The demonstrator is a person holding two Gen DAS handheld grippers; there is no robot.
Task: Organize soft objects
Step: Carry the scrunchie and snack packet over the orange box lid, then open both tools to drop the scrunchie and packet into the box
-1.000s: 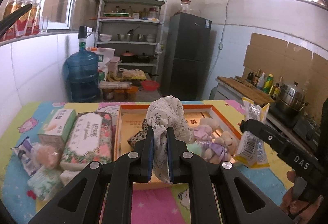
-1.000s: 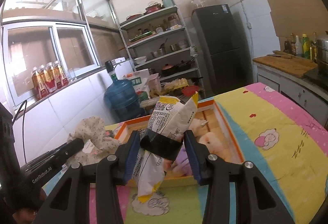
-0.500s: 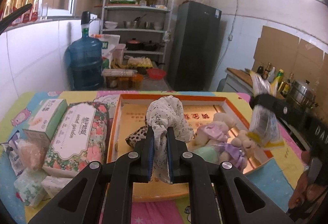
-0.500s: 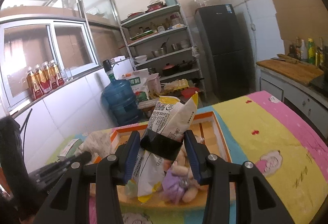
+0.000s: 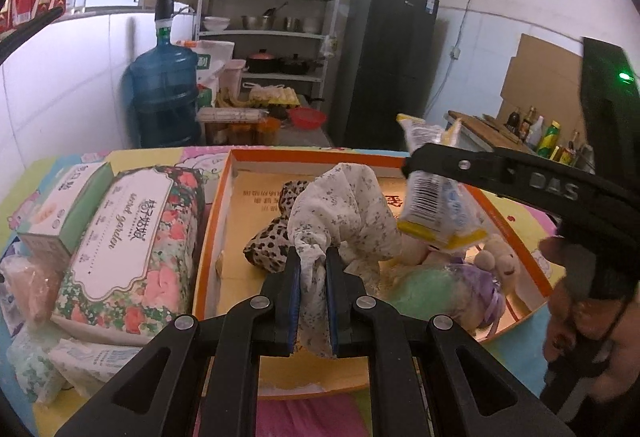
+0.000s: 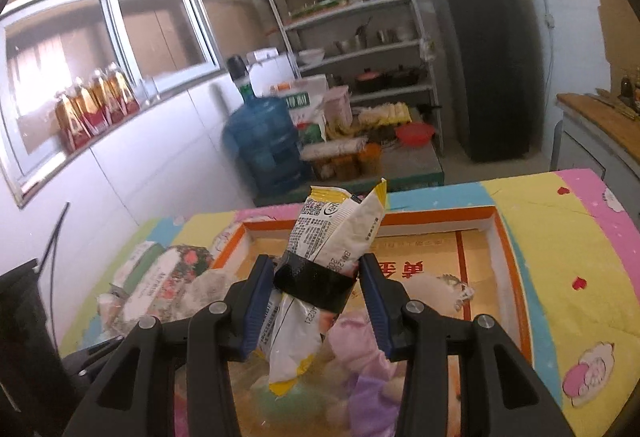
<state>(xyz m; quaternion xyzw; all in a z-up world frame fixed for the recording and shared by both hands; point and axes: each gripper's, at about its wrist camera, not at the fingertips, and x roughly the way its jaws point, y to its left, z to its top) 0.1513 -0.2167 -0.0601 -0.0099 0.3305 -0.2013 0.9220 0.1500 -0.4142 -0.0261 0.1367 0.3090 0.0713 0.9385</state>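
Here, left hand-held gripper (image 5: 312,269) pinching a white floral cloth bundle (image 5: 344,213), held above the orange-rimmed cardboard tray (image 5: 218,213) | right hand-held gripper (image 6: 316,293) clamped on a white-and-yellow plastic packet (image 6: 336,233) banded with black tape, over the tray's plush toys (image 5: 460,277) | floral tissue pack (image 5: 132,237) beside tray on table (image 6: 560,237).

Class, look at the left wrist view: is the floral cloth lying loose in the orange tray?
No, the floral cloth is pinched in the left gripper above the orange tray.
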